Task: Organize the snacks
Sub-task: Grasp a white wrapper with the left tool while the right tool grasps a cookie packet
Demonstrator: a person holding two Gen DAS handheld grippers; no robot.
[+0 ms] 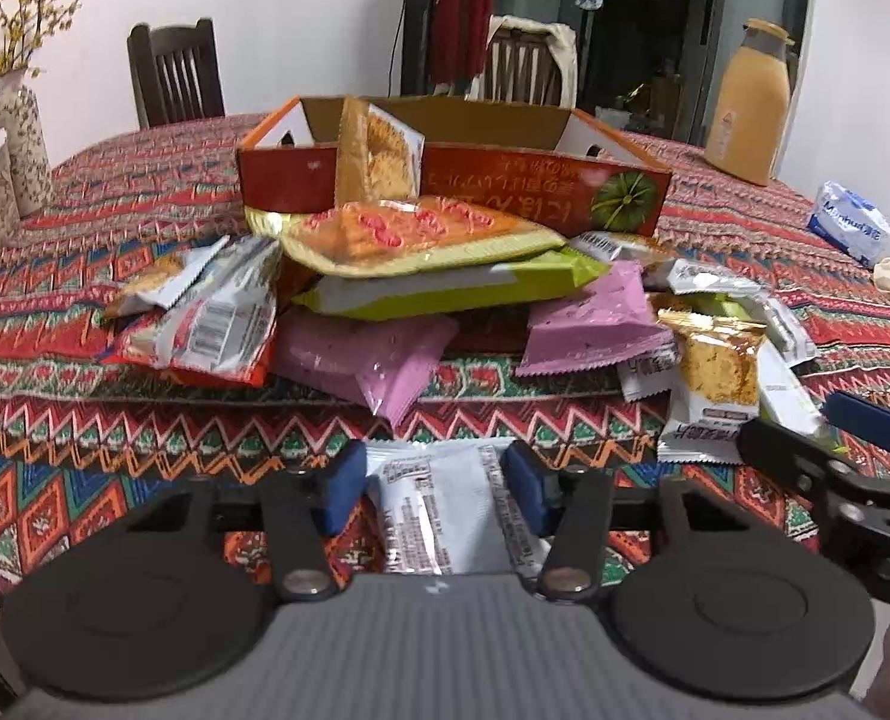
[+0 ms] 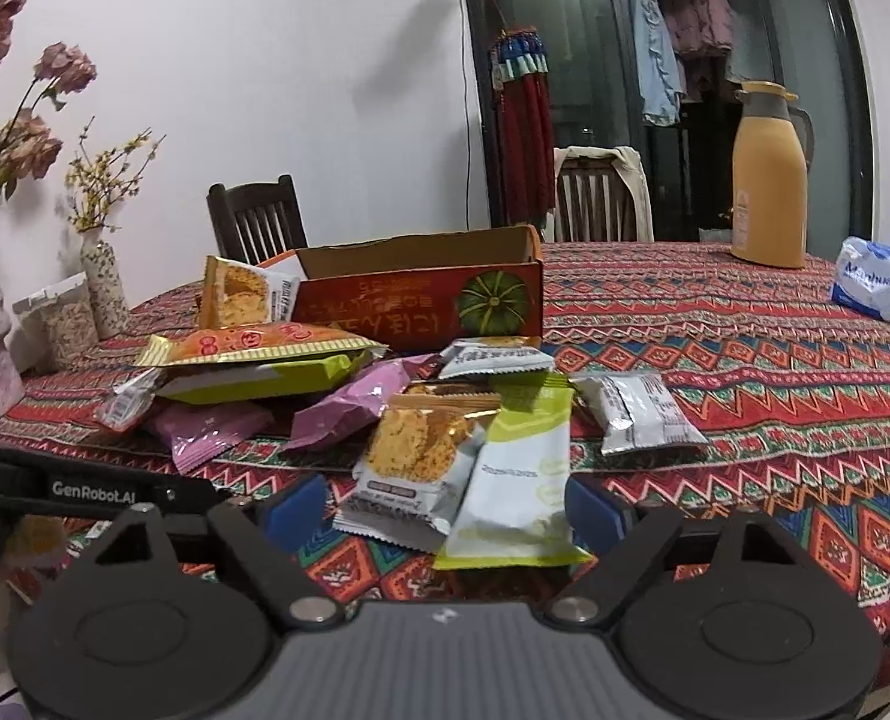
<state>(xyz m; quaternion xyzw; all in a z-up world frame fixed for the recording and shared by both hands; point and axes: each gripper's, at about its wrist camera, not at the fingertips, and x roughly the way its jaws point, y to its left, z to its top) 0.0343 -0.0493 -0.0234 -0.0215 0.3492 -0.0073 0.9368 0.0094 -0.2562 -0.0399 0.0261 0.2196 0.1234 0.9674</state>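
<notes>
A pile of snack packets lies on the patterned tablecloth in front of an open orange cardboard box (image 1: 445, 180), which also shows in the right wrist view (image 2: 421, 294). One cracker packet (image 1: 379, 156) stands inside the box. My left gripper (image 1: 436, 489) has its blue pads on both sides of a white snack packet (image 1: 439, 510) at the near table edge. My right gripper (image 2: 445, 510) is wide open around the near ends of a cracker packet (image 2: 415, 462) and a green-white packet (image 2: 520, 480). An orange packet (image 1: 409, 234) tops the pile.
Pink packets (image 1: 379, 360) and grey packets (image 2: 643, 414) lie around the pile. A yellow thermos (image 2: 769, 174) and a blue-white tissue pack (image 2: 877, 282) stand at the right. Vases (image 2: 103, 288) stand at the left. Chairs stand behind the table.
</notes>
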